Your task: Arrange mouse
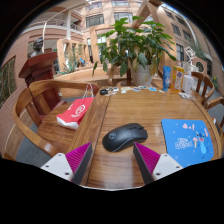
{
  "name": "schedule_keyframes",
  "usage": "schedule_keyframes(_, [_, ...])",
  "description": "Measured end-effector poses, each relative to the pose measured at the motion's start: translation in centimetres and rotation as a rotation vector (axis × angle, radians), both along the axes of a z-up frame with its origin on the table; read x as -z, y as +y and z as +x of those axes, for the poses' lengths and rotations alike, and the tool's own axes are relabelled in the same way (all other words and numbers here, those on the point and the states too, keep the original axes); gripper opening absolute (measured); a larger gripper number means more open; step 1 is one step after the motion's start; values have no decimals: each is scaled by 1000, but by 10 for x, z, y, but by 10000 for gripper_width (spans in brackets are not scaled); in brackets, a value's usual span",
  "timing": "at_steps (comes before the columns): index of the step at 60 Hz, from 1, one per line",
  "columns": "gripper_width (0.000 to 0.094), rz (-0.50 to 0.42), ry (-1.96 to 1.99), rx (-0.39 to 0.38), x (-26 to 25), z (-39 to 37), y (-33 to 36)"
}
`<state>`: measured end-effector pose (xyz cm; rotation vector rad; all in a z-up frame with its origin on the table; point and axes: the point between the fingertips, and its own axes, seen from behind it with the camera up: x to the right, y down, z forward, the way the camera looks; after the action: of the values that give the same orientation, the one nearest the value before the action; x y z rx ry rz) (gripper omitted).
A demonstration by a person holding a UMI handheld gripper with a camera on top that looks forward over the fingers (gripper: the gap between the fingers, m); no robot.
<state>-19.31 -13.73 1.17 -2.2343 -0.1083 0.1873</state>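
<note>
The wooden desk (pixel 150 105) carries everything I work with here, its far end taken by a potted plant (pixel 135 45) set well back, presumably to keep the near surface free. To one side beyond my fingers lies a blue mouse pad (pixel 187 138), flat and bare, the likely resting place for the task's object; opposite it sits a red packet (pixel 75 112). The black mouse (pixel 124 136) rests on bare wood just ahead of my gripper (pixel 112 160), beside the pad. My jaws stand wide and hold nothing, lined up to straddle it.
</note>
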Motion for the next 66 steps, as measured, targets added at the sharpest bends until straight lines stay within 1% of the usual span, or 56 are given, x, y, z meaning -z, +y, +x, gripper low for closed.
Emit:
schedule_keyframes(2, [854,3,-3,11,12,2,19])
schedule_keyframes(3, [854,3,-2,15,14,-3,18])
schedule_keyframes(4, [854,-2,2,13,1,-7,8])
schedule_keyframes(9, [853,10,-23,42,18,-9,32])
schedule_keyframes(10, [853,3,-18,37,6,-9,27])
schedule_keyframes(15, [856,17,-23,58,14,-18,41])
schedule_keyframes(20, [855,10,-15,61,6,-16,53])
schedule_keyframes(21, [856,19,-23,72,13,-25,55])
schedule_keyframes(23, [855,12,-15,62,8,-19,63])
schedule_keyframes(27, [853,18,-15,74,11,-31,70])
schedule_keyframes(28, [855,7,-3,62,6,-25,74])
schedule_keyframes(31, [851,7,1,69,9,-29,83])
schedule_keyframes(35, [834,8,-3,78,12,-34,91])
schedule_keyframes(36, [827,0,1,70,10,-30,94])
schedule_keyframes(39, [780,-4,-18,66,10,-26,100])
schedule_keyframes(40, [759,12,-43,85,17,-37,97])
schedule_keyframes(45, [657,-7,-83,86,23,-27,105])
schedule_keyframes(46, [621,11,-86,85,21,-27,109])
schedule_keyframes(47, [568,8,-95,87,25,-30,109])
schedule_keyframes(48, [547,3,-73,71,23,-28,112])
schedule_keyframes(52, [507,1,-66,65,22,-27,115])
schedule_keyframes(53, [493,10,-79,77,24,-34,111])
schedule_keyframes(56, [459,-8,-55,59,23,-25,118])
schedule_keyframes(57, [437,8,-72,74,24,-37,109])
schedule_keyframes(58, [435,0,-64,63,23,-32,112])
schedule_keyframes(61, [393,-1,-52,51,22,-29,115])
schedule_keyframes(66, [375,13,-70,37,20,-28,114])
